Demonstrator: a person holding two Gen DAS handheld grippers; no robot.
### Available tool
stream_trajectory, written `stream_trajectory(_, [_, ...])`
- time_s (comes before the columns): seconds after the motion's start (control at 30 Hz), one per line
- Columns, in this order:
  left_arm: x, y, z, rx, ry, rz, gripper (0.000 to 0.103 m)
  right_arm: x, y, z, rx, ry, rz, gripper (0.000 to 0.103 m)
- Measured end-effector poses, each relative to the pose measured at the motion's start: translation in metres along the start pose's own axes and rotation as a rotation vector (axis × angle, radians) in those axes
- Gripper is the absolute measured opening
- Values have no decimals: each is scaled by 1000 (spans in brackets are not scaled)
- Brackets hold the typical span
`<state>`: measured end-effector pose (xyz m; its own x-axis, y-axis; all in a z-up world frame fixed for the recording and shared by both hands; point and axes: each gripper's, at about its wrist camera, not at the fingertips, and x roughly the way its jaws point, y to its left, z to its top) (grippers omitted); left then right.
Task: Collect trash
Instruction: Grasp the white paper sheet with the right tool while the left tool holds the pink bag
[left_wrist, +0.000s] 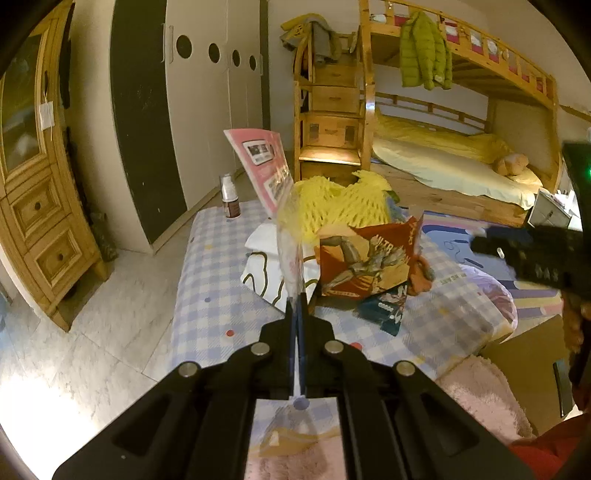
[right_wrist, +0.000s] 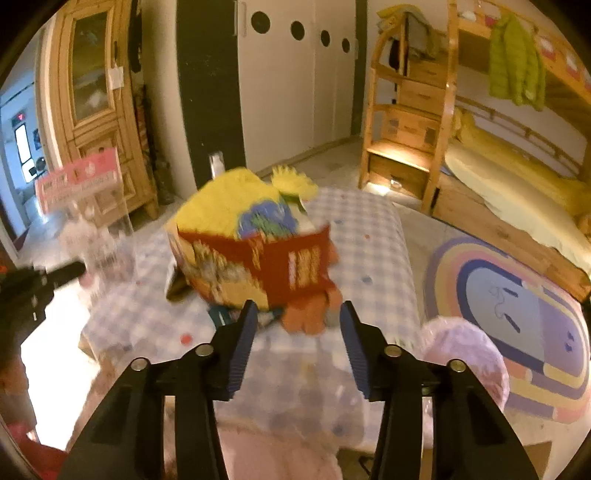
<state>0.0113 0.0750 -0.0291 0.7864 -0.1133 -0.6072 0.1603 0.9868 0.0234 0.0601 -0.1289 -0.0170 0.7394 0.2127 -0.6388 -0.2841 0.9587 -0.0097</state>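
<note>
1. Left gripper (left_wrist: 295, 306): jaws pressed together, pinching the bottom edge of a clear plastic packet (left_wrist: 290, 236) with a pink card header (left_wrist: 258, 162). The packet stands up from the fingers, lifted off the table.
2. Right wrist view picks up the same packet (right_wrist: 99, 236) at far left, blurred, pink header (right_wrist: 79, 177) on top, with the left gripper (right_wrist: 70, 271) dark beneath it.
3. Right gripper (right_wrist: 297, 317): jaws wide apart, nothing between the blue pads (right_wrist: 242, 343). It hangs over the near edge of the table, aimed at the trash pile.
4. Just ahead of those open fingers, an orange scrap (right_wrist: 308, 314) lies on the cloth, touching the base of a red carton (right_wrist: 255, 262).
5. The carton (left_wrist: 365, 258) sits near the middle of the table (left_wrist: 207, 266), open at the top, stuffed with yellow foam net (left_wrist: 340, 203) that spills over the rim. The right view shows the net (right_wrist: 229, 203) beside a blue-and-green wrapper (right_wrist: 269, 219), blurred.
6. A dark blue packet (left_wrist: 388, 310) lies flat under the carton's near corner.
7. A white cloth with a brown squiggle (left_wrist: 266, 266) lies left of the carton, behind the held packet.
8. A small bottle (left_wrist: 231, 197) stands upright at the table's far left corner, well apart from the pile.
9. Right gripper (left_wrist: 532, 254) shows at the right edge of the left view, above the table's right side.
10. Beyond: wardrobe (left_wrist: 207, 92), bunk bed (left_wrist: 461, 155), a green jacket (left_wrist: 424, 51) hanging from the top rail, a rug (right_wrist: 517, 325) on the floor.
</note>
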Motion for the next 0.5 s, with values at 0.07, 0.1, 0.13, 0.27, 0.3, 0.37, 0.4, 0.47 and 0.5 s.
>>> stream_trajectory(0.07, [1, 2, -1, -4, 4, -5, 0, 8, 1, 13, 20, -11, -1, 47])
stream_trajectory(0.1, [2, 3, -1, -4, 5, -8, 0, 15, 1, 20, 32, -7, -5, 47])
stream_trajectory(0.13, [0, 7, -5, -4, 4, -8, 0, 21, 0, 25, 44, 0, -8, 47])
stream_trajectory(0.27, [3, 8, -5, -4, 10, -11, 0, 43, -4, 37, 99, 23, -9, 53])
stream_trajectory(0.3, [4, 8, -5, -4, 13, -12, 0, 50, -6, 38, 114, 36, -2, 53])
stream_trajectory(0.37, [5, 8, -6, -5, 19, -12, 0, 58, -7, 38, 126, 60, -2, 53])
stream_trajectory(0.4, [5, 8, -6, -3, 20, -12, 0, 60, -8, 35, 133, 74, -1, 53])
stream_trajectory(0.47, [5, 7, -6, 0, 23, -12, 0, 59, -9, 29, 143, 91, 18, 53])
stream_trajectory(0.5, [5, 7, -6, 1, 24, -12, 0, 57, -10, 24, 148, 102, 28, 52])
